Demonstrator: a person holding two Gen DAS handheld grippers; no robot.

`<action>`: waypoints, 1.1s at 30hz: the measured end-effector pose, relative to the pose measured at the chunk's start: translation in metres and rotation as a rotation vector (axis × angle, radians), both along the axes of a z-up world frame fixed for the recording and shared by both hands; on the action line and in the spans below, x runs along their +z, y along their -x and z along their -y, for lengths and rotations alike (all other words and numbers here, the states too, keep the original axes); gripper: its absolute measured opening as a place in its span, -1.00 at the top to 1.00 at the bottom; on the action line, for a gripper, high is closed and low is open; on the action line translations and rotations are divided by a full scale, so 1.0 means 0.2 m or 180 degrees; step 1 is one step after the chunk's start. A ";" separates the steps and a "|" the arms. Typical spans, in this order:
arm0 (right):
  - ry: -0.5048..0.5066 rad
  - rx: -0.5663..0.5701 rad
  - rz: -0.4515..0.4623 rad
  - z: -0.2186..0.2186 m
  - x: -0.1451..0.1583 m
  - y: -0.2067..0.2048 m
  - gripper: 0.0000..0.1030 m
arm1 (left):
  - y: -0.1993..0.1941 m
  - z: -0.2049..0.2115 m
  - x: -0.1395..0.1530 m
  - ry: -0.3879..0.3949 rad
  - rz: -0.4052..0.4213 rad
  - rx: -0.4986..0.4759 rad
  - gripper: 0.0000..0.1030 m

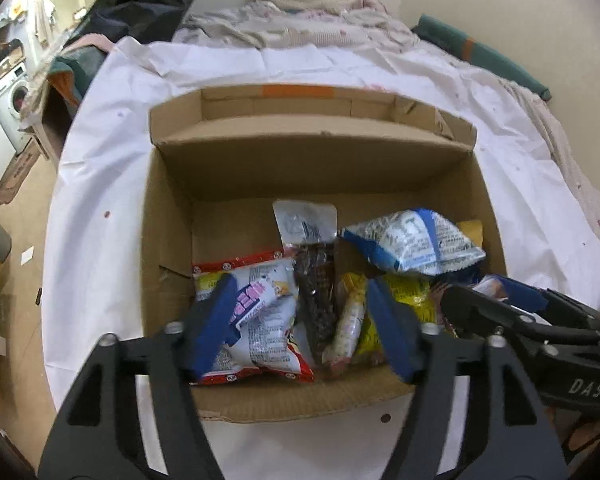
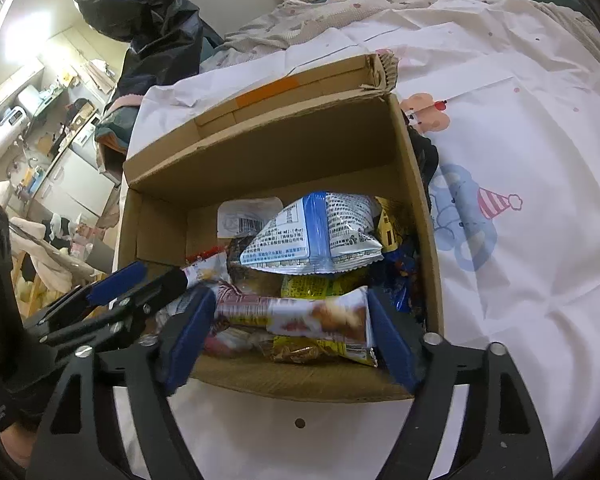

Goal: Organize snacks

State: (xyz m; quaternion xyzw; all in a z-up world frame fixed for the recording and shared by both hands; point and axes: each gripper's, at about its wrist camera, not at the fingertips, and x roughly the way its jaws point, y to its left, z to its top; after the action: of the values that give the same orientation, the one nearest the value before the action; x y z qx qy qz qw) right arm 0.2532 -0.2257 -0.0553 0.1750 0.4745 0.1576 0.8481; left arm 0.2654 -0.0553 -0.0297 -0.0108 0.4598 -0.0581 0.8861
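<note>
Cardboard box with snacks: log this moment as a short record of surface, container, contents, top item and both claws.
surface: white sheet on a bed
container: cardboard box, flaps open
contents: several snack packets, all inside
top item: blue-and-white packet, lying on the others
left claw: open, over the red-edged packet, gripping nothing
right claw: open, long wrapper between its jaws, not pressed

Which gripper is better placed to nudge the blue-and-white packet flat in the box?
Probably right: the right gripper is open, facing the blue-and-white packet. The left gripper hangs over the box's other side.
</note>
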 end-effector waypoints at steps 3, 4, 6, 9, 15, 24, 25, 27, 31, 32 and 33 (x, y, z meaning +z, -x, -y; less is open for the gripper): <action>-0.0049 -0.0101 0.0075 0.04 0.02 0.00 -0.90 | 0.02 -0.01 0.03 -0.0014 0.0049 0.0036 -0.57; -0.0056 -0.0122 0.0087 0.05 0.03 0.00 -0.94 | 0.02 -0.02 0.04 -0.0011 0.0078 0.0040 -0.57; -0.0063 -0.0180 0.0126 0.07 0.05 0.01 -0.94 | 0.04 -0.03 0.06 0.0010 0.0144 0.0056 -0.57; -0.0075 -0.0221 0.0212 0.08 0.10 0.01 -0.94 | 0.06 -0.06 0.09 -0.0055 0.0242 0.0140 -0.57; 0.0108 -0.0318 0.0470 0.09 0.24 0.10 -1.00 | 0.20 -0.14 0.27 -0.0210 0.0700 0.0295 -0.57; 0.0292 -0.0222 0.0516 0.10 0.40 0.34 -1.00 | 0.47 -0.34 0.40 0.0033 0.0724 0.0563 -1.00; 0.0297 -0.0204 0.0523 0.09 0.41 0.36 -1.00 | 0.49 -0.35 0.40 0.0055 0.0701 0.0564 -1.00; 0.0311 -0.0161 0.0565 0.08 0.42 0.43 -1.00 | 0.54 -0.35 0.40 0.0075 0.0669 0.0540 -1.00; 0.0441 -0.0123 0.0715 0.04 0.43 0.55 -1.00 | 0.66 -0.35 0.39 -0.0052 0.0701 0.0481 -1.00; 0.0470 -0.0114 0.0733 0.03 0.42 0.56 -1.00 | 0.68 -0.35 0.39 -0.0057 0.0713 0.0463 -1.00; 0.0476 -0.0088 0.0741 0.02 0.40 0.58 -1.00 | 0.70 -0.35 0.39 -0.0055 0.0724 0.0451 -1.00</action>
State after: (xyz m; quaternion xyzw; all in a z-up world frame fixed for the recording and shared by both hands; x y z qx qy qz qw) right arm 0.1368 -0.2306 0.0251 0.0984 0.3809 0.1294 0.9102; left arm 0.1253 0.0140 0.0473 -0.0289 0.3549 0.0077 0.9344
